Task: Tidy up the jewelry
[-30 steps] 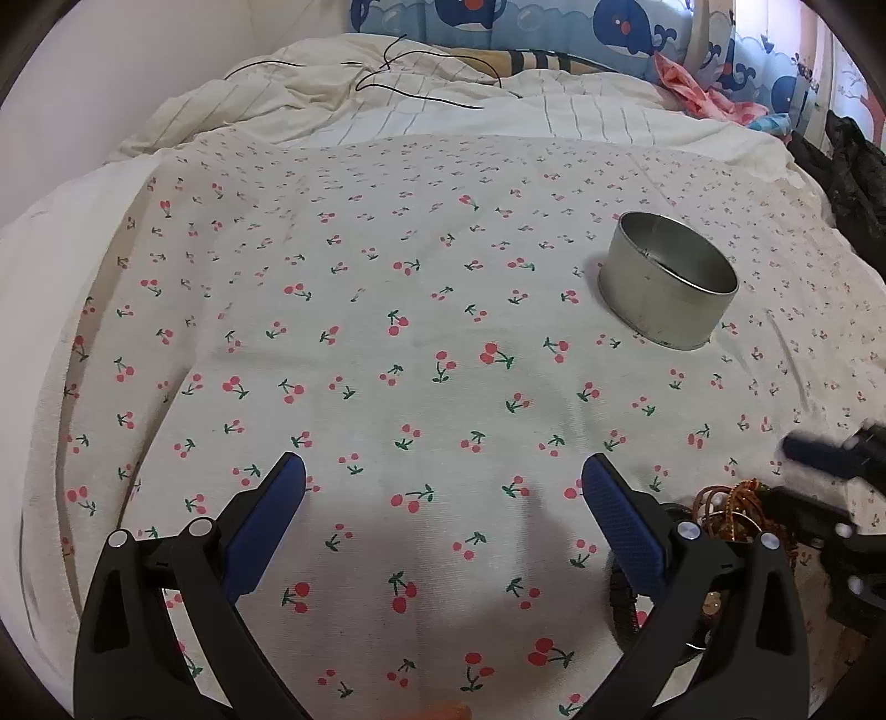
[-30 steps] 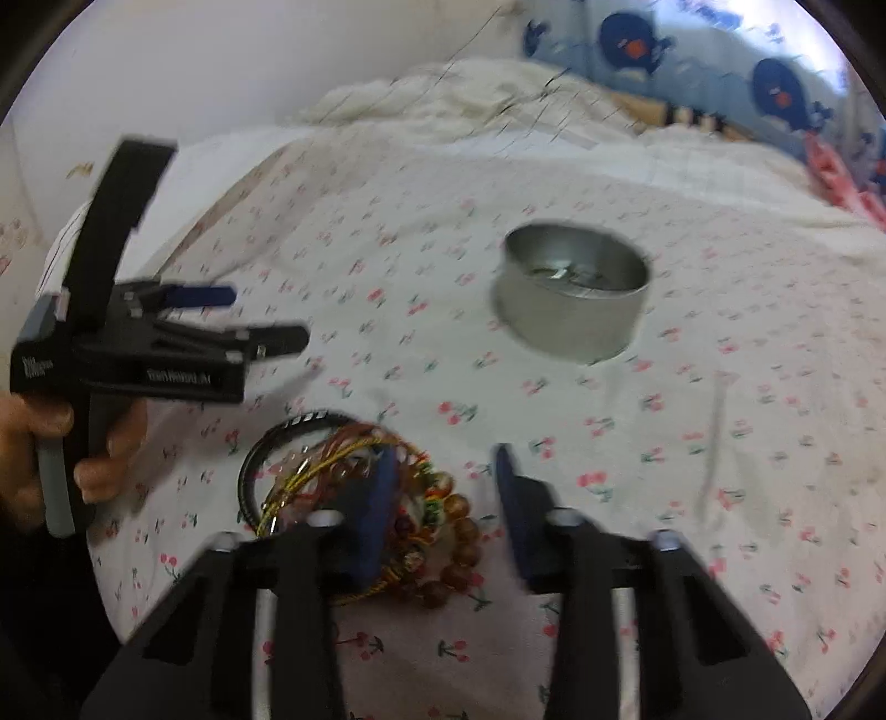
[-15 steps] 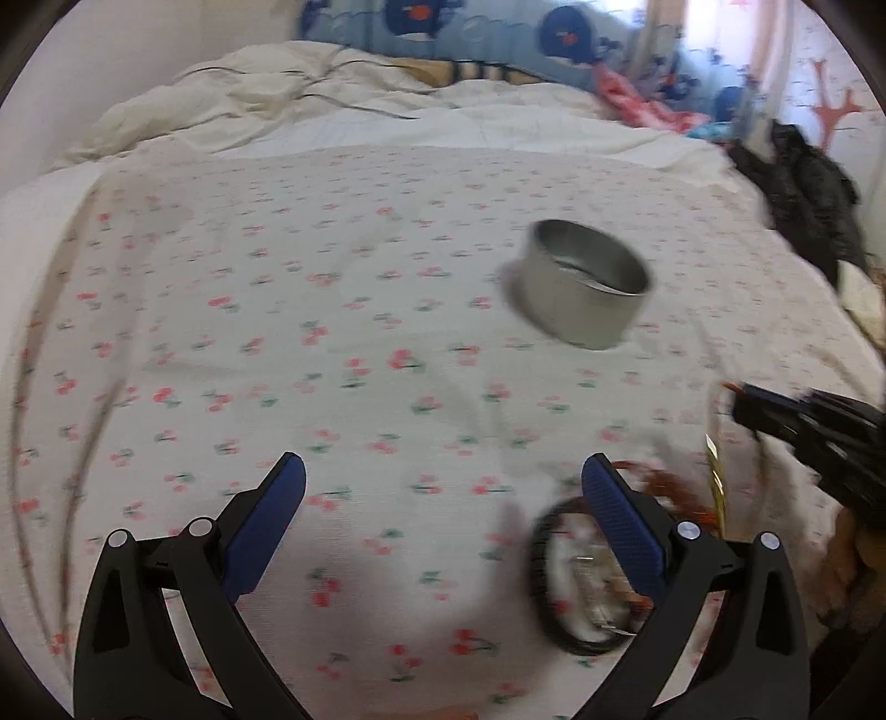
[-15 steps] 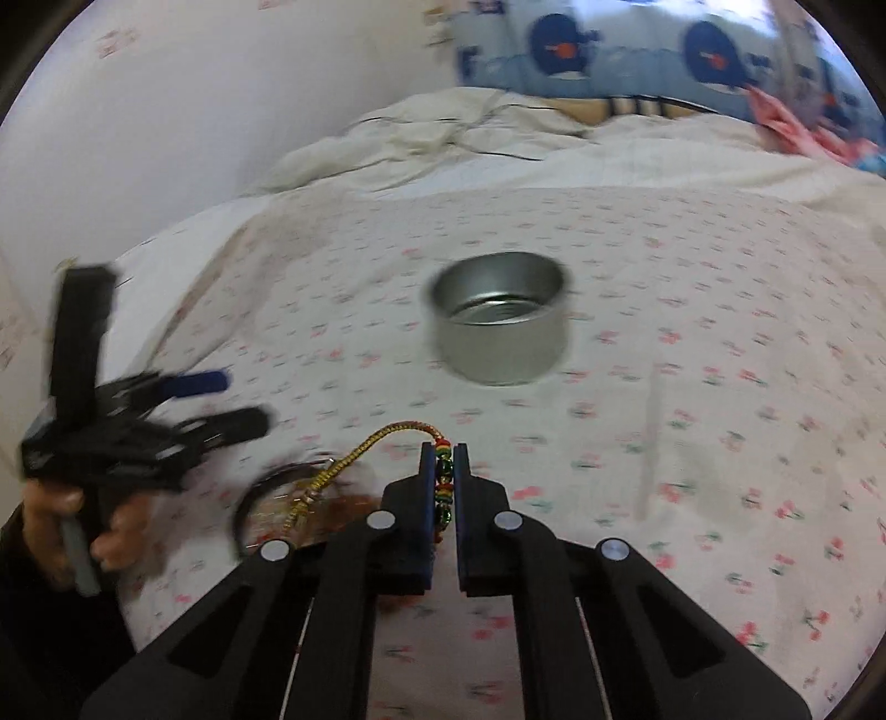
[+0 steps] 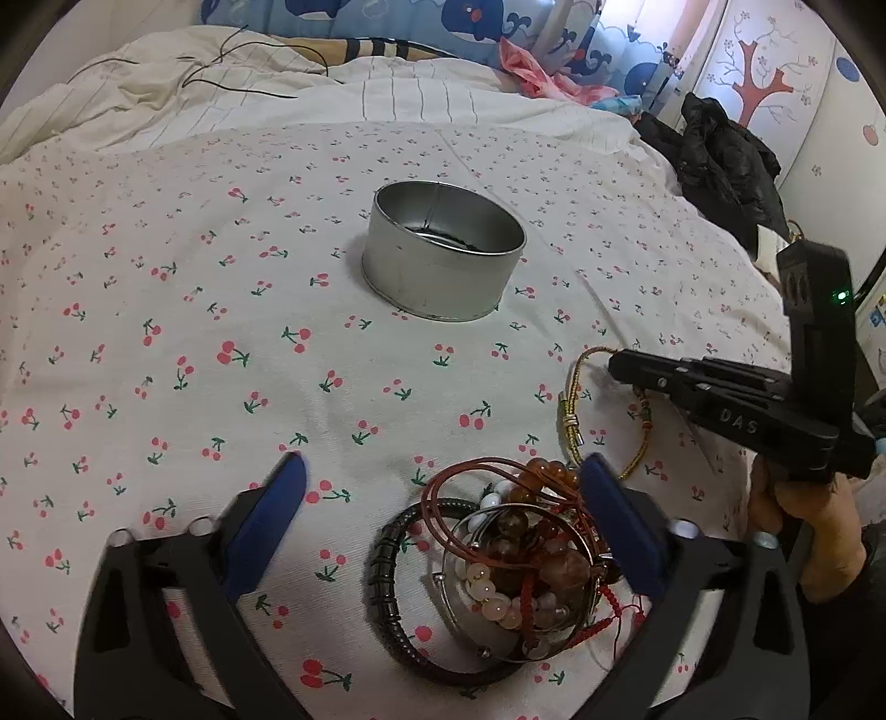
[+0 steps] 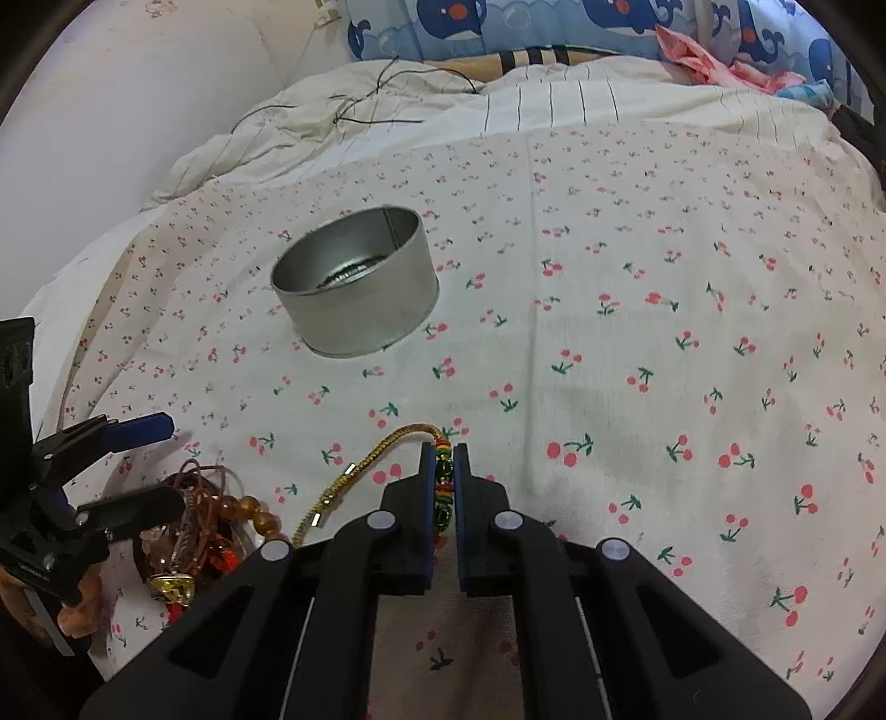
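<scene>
A round metal tin (image 5: 443, 277) (image 6: 360, 299) stands on the cherry-print sheet with something dark lying in its bottom. A tangled pile of bead and cord bracelets (image 5: 515, 559) (image 6: 188, 531) lies near me, ringed by a black ribbed bracelet (image 5: 387, 581). My left gripper (image 5: 443, 471) (image 6: 163, 462) hangs over this pile, its jaws closing, the right pad at the pile's edge and the left pad well clear. My right gripper (image 6: 443, 448) (image 5: 614, 363) is shut on a gold cord bracelet (image 6: 360, 465) (image 5: 570, 410) with coloured beads, held off the pile.
A rumpled cream duvet (image 6: 443, 105) with a thin black cable (image 5: 232, 83) lies behind the sheet. Whale-print pillows (image 6: 498, 22) and pink cloth (image 5: 531, 72) line the back. A black jacket (image 5: 720, 160) sits at the bed's right edge.
My right gripper shut on the gold cord bracelet and drew it away from the pile. My left gripper swung over to the pile, which now lies between its fingers.
</scene>
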A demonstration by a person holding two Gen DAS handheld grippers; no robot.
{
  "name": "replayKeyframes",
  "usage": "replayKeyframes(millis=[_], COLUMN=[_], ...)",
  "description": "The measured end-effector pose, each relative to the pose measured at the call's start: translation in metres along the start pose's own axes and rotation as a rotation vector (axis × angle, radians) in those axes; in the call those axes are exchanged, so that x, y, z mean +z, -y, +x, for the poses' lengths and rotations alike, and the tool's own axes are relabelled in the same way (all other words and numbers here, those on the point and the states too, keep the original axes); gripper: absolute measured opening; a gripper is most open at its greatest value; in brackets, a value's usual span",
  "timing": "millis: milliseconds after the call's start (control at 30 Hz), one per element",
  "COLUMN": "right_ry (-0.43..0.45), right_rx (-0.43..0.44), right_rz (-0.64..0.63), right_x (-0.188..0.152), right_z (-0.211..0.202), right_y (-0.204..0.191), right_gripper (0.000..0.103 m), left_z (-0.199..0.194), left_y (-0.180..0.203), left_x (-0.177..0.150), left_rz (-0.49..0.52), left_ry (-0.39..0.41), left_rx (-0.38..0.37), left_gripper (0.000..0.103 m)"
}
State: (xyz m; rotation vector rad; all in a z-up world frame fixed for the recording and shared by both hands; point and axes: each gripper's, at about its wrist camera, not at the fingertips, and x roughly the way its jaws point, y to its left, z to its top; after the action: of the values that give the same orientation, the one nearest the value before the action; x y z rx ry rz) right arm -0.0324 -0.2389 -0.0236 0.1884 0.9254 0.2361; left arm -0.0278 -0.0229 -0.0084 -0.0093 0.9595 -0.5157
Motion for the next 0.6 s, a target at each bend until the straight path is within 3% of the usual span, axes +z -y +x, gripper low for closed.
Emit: replayKeyframes(millis=[67,100,133,167,233,600], right_ry=[-0.019,-0.024,-0.031,-0.038,-0.050,-0.048], right_rx=[-0.006,-0.009,-0.011,-0.012,-0.016,-0.014], right_rz=[0.004,0.004,0.004,0.004,0.005,0.005], right_x=[0.000,0.000,0.000,0.000,0.000,-0.001], right_z=[0.006,0.007,0.009,0.010,0.014,0.013], right_y=[0.000,0.000,0.000,0.000,0.001,-0.001], right_gripper=[0.007,0.007,0.007,0.007,0.007,0.009], left_z=[0.006,0.008,0.009,0.010,0.009,-0.020], left_y=[-0.005,-0.008,-0.011,-0.012,-0.011,-0.007], left_x=[-0.001,-0.002,-0.002,-0.002,-0.003,0.002], left_rz=[-0.018,-0.033,-0.048,-0.044,-0.030,0.007], left_ry=[-0.025,-0.031,-0.042,-0.047,-0.042,0.068], left_rx=[-0.016,-0.039,-0.049,-0.032,-0.013,-0.044], left_gripper=[0.047,0.038,0.019,0.010,0.002,0.001])
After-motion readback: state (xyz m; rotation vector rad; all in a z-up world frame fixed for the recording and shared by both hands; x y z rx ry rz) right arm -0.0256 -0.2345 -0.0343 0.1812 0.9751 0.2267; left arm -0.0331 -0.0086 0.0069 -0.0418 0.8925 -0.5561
